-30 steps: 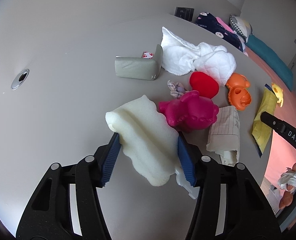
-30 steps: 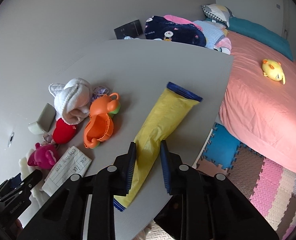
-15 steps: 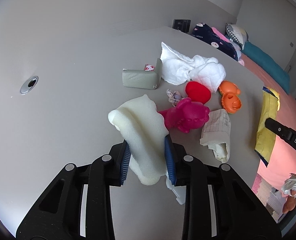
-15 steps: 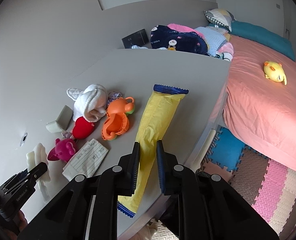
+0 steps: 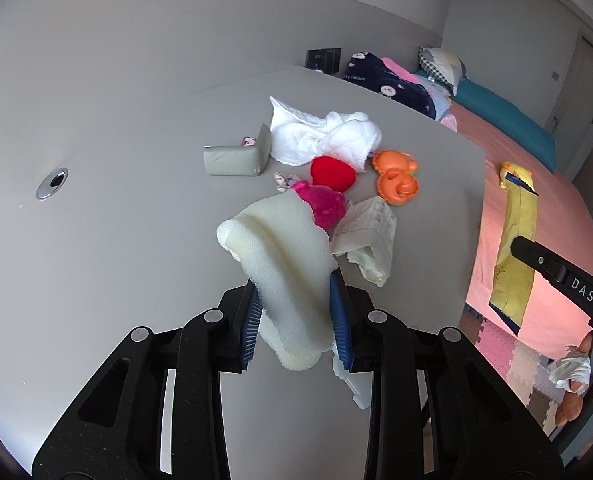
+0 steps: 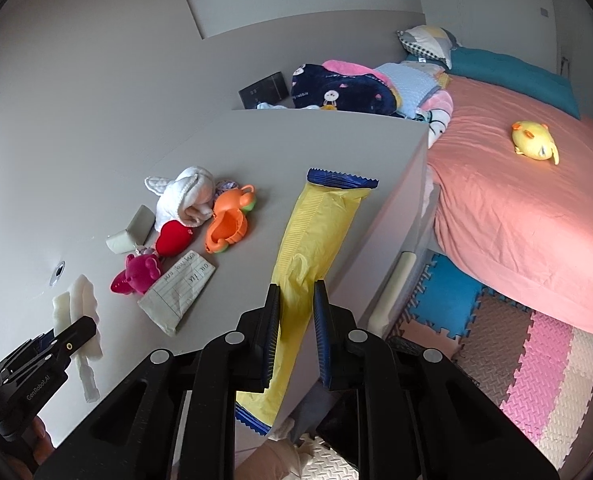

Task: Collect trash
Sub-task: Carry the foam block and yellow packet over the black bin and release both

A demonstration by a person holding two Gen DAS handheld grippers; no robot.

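Cream-coloured foam, a wavy slab of sponge (image 5: pixel 284 256), sits clamped between the blue pads of the left gripper (image 5: pixel 296 320), whose jaws have just been closing narrow onto it; the slab is raised above the grey table top (image 5: pixel 116 240); beyond it on the table lie a magenta plastic toy (image 5: pixel 323 204), a red heart-shaped toy (image 5: pixel 332 174), an orange monkey-shaped toy (image 5: pixel 395 178), a folded lined paper (image 5: pixel 370 236), a white quilted cloth (image 5: pixel 324 136) and a grey-green foam corner block (image 5: pixel 234 156).

From the right wrist, the right gripper (image 6: pixel 296 336) is pinched tight on a long yellow plastic wrapper with blue serrated ends (image 6: pixel 316 240); the wrapper hangs over the table's right edge, its upper end tilted away; a yellow plush chick (image 6: pixel 534 145) rests on the pink bed (image 6: pixel 516 220).
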